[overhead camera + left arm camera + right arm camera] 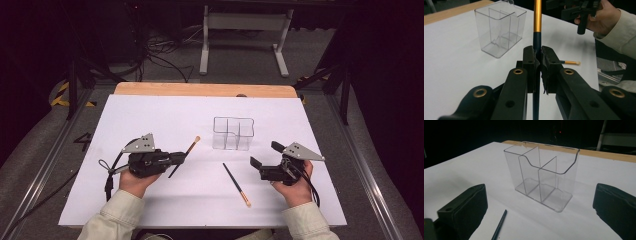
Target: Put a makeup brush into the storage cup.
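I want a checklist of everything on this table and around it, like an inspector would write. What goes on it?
Surface: white table top with a wooden strip along the far edge.
Job's things: clear organiser standing upright, its compartments bare; one brush clamped in the left claw; a second brush lying flat on the table.
Clutter: nothing seen.
Grippers: left claw shut on the brush handle; right claw open, facing the organiser, holding nothing.
Cables: one trails from each claw; a tangle of cables on the floor beyond the table.
Surroundings: grey floor, white stand legs, dark background.
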Available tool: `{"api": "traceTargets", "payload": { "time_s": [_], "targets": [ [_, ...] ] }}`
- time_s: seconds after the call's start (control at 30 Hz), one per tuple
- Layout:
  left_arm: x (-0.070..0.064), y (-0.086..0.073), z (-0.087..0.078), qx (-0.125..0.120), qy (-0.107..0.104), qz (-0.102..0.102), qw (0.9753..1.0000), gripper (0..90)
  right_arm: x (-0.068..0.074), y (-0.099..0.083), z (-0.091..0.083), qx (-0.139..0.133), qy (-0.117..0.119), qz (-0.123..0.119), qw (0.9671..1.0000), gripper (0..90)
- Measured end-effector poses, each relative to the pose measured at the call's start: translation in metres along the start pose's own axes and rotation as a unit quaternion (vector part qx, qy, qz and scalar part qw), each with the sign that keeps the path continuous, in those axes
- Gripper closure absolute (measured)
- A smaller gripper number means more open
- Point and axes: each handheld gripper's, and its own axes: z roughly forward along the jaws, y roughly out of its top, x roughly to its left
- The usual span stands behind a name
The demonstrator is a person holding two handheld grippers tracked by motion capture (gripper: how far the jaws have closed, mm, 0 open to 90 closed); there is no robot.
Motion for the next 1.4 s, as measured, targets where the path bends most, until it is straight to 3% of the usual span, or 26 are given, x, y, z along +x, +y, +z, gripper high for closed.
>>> {"api": "traceTargets", "payload": {
  "time_s": [0.13, 0.2, 0.37, 0.53, 0.77, 1.03, 1.27, 1.4],
  "targets": [
    [0.001, -0.002, 0.0, -0.011, -0.008, 0.005, 0.9999, 82.5, 0.003, 0.0, 0.001, -0.004, 0.007, -0.002, 1.0, 0.0],
    [0.0, -0.001, 0.0, -0.013, -0.009, 0.011, 0.9998, 82.5, 0.006, -0.001, 0.002, 0.007, 0.001, -0.02, 0.9998, 0.0],
    [-0.002, -0.002, 0.001, -0.024, -0.022, 0.027, 0.9991, 82.4, 0.008, 0.001, 0.0, -0.002, 0.011, -0.03, 0.9995, 0.0],
    [-0.003, -0.002, 0.003, -0.033, -0.035, 0.035, 0.9982, 82.4, 0.011, 0.003, -0.001, -0.002, 0.029, -0.044, 0.9986, 7.9],
    [-0.004, -0.002, 0.007, -0.046, -0.062, 0.051, 0.9957, 82.5, 0.025, 0.01, 0.002, -0.002, 0.084, -0.06, 0.9946, 17.9],
    [-0.002, -0.002, 0.013, -0.062, -0.096, 0.073, 0.9908, 82.5, 0.032, 0.013, 0.005, -0.015, 0.112, -0.058, 0.9919, 20.8],
    [0.0, -0.002, 0.018, -0.068, -0.11, 0.071, 0.989, 82.5, 0.039, 0.018, 0.007, -0.023, 0.137, -0.065, 0.9882, 24.7],
    [-0.002, -0.001, 0.023, -0.067, -0.109, 0.072, 0.9892, 82.4, 0.044, 0.021, 0.008, -0.028, 0.144, -0.072, 0.9866, 26.6]
  ]
}}
